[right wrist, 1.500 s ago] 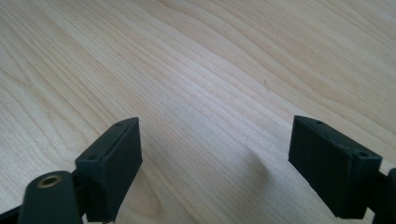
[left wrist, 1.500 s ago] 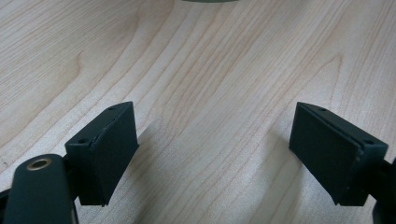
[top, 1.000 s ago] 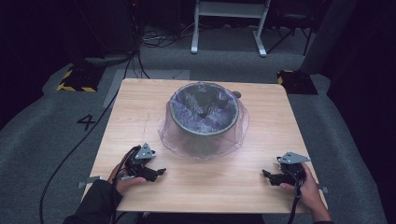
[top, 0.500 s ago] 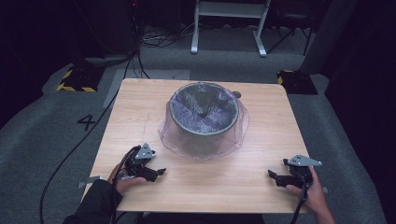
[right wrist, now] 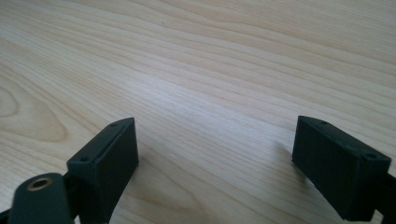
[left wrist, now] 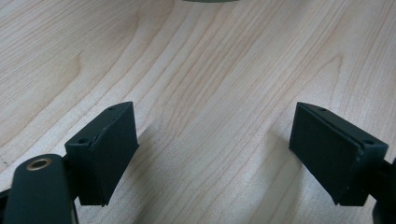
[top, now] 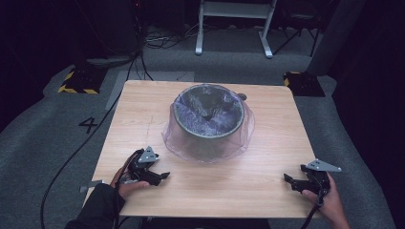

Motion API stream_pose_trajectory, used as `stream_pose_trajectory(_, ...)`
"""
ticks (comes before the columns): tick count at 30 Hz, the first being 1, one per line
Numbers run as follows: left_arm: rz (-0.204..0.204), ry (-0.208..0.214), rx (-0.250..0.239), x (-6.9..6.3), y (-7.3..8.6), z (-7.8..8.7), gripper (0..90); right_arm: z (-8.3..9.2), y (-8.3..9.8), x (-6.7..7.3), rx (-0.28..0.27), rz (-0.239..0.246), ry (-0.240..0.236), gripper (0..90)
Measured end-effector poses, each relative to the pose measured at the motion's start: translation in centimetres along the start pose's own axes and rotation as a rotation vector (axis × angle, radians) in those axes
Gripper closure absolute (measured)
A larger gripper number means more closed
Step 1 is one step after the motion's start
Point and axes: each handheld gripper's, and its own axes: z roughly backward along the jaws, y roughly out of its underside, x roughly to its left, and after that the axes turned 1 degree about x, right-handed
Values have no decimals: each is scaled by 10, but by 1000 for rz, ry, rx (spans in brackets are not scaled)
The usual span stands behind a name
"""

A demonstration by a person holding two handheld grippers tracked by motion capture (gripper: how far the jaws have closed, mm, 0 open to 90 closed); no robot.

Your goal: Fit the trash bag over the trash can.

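Left tool (top: 160,175): jaws apart, nothing between them; resting low on the light wooden surface (top: 143,109), near its front left edge.
Right tool (top: 290,180): jaws spread, empty; at the front right corner.
Work item: round grey-green metal pot (top: 208,121), draped in a thin clear plastic bag (top: 174,143), mid-surface, well apart from both tools.
Progress: judged not started; bag and pot untouched.
Remaining: approach, grasp and handle the bag.
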Motion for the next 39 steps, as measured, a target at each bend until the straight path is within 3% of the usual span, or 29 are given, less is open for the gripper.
stream_pose_trajectory(10,2,2,0,0,0,0,146,5,5,-10,1,-37,37,143)
stream_pose_trajectory(39,-1,4,0,0,-2,-2,145,5,4,-9,2,-50,51,141)
